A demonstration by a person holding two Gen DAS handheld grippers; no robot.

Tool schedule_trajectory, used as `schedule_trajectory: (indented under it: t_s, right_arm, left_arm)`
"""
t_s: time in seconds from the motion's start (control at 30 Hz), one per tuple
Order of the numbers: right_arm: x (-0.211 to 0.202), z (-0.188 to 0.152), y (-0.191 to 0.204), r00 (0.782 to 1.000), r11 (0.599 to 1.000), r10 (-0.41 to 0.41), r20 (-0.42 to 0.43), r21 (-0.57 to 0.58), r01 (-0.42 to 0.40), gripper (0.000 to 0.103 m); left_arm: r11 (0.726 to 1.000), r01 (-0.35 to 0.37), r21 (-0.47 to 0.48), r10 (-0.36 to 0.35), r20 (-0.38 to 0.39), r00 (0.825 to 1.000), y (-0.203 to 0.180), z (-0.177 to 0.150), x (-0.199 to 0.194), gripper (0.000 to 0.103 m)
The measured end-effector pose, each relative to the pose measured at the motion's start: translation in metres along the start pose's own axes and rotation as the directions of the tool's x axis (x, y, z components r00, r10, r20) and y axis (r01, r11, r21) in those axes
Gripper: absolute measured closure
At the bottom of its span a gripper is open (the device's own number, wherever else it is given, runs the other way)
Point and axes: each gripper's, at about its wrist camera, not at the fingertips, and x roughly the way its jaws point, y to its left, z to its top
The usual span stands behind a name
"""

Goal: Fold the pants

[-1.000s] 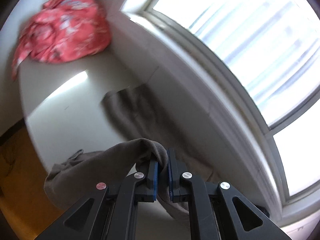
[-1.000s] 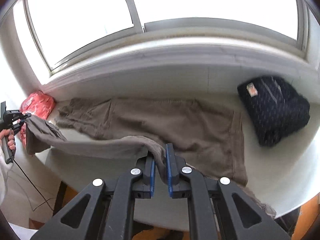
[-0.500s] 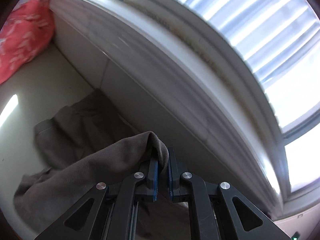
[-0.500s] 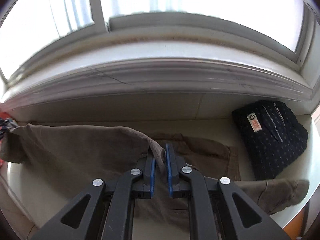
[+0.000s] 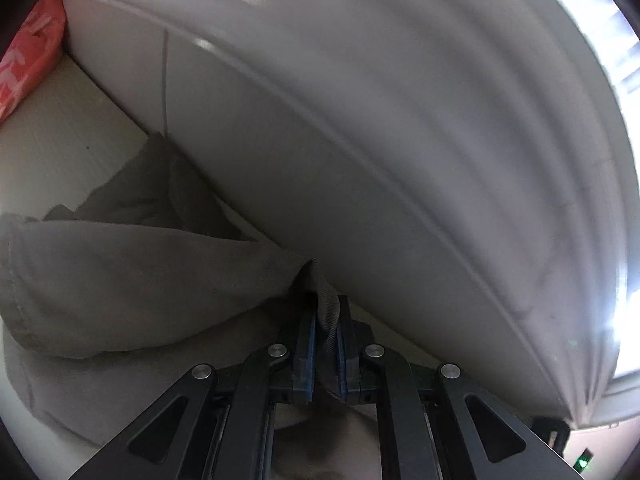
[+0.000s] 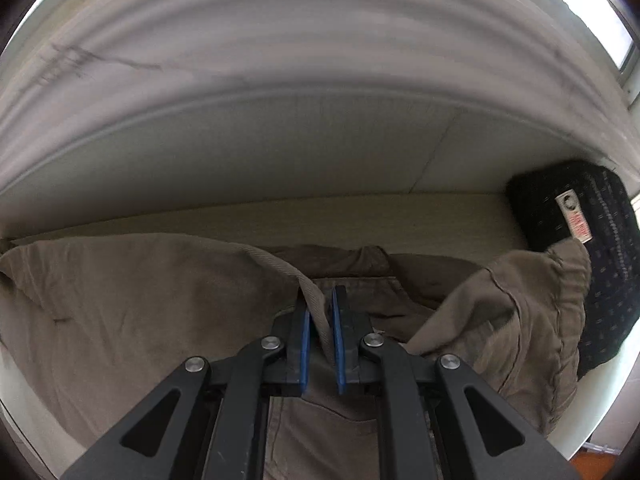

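the brown pants [image 6: 120, 312] lie on the pale tabletop [image 6: 440, 216] against the wall under the window sill, one layer doubled over another. the left hand-held gripper [image 5: 325, 320] pinches a fold of the cloth; the right hand-held gripper [image 6: 320, 312] pinches another. a dark folded garment [image 6: 600, 240] touches the pants' right end; red cloth [image 5: 28, 56] lies far left.
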Motion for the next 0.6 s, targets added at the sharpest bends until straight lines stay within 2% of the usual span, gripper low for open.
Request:
schedule_trajectory:
  t_s: [0.13, 0.2, 0.27, 0.33, 0.4, 0.43, 0.47, 0.5, 0.53, 0.6]
  right_arm:
    - [0.001, -0.007, -0.007, 1.0, 0.999, 0.001, -0.02, 0.044, 0.0, 0.092]
    - [-0.013, -0.013, -0.01, 1.0, 0.999, 0.011, 0.008, 0.049, -0.011, 0.08]
    - [-0.032, -0.02, -0.011, 0.998, 0.999, 0.022, 0.056, 0.032, -0.024, 0.047]
    - [-0.052, -0.03, -0.005, 0.995, 1.0, 0.0, 0.098, 0.011, -0.001, 0.03]
    - [-0.066, -0.044, 0.0, 0.993, 1.0, 0.005, 0.117, -0.016, -0.003, 0.026]
    - [-0.07, -0.051, 0.003, 0.993, 1.0, 0.004, 0.118, -0.03, -0.001, 0.023]
    - [-0.069, -0.06, 0.006, 0.995, 0.999, -0.007, 0.096, -0.05, 0.012, 0.02]
    - [-0.063, -0.063, 0.012, 0.997, 0.998, -0.016, 0.071, -0.064, 0.021, 0.02]
    - [-0.056, -0.072, 0.015, 0.999, 0.996, -0.021, 0.04, -0.085, 0.024, 0.02]
    - [-0.044, -0.083, 0.018, 1.0, 0.995, -0.023, 0.002, -0.098, 0.023, 0.02]
  left_arm:
    - [1.0, -0.021, 0.009, 0.021, -0.041, 0.999, -0.005, -0.001, 0.01, 0.095]
    - [0.999, -0.018, 0.027, 0.019, -0.045, 0.999, -0.007, -0.003, 0.007, 0.094]
    - [0.998, -0.027, 0.053, 0.029, -0.044, 0.999, -0.011, -0.006, -0.001, 0.092]
    - [0.997, -0.03, 0.075, 0.032, -0.023, 0.999, -0.014, -0.013, -0.017, 0.09]
    - [0.994, -0.042, 0.102, 0.041, 0.008, 0.999, -0.018, -0.022, -0.033, 0.08]
    - [0.992, -0.056, 0.117, 0.053, 0.026, 0.998, -0.021, -0.028, -0.042, 0.06]
    - [0.99, -0.064, 0.125, 0.06, 0.035, 0.998, -0.022, -0.035, -0.048, 0.017]
    - [0.99, -0.05, 0.132, 0.045, 0.04, 0.998, -0.024, -0.044, -0.056, 0.0]
    - [0.99, -0.02, 0.142, 0.013, 0.052, 0.999, -0.025, -0.053, -0.063, 0.0]
    - [0.982, -0.039, 0.187, 0.032, 0.037, 0.999, -0.035, -0.072, -0.067, 0.0]
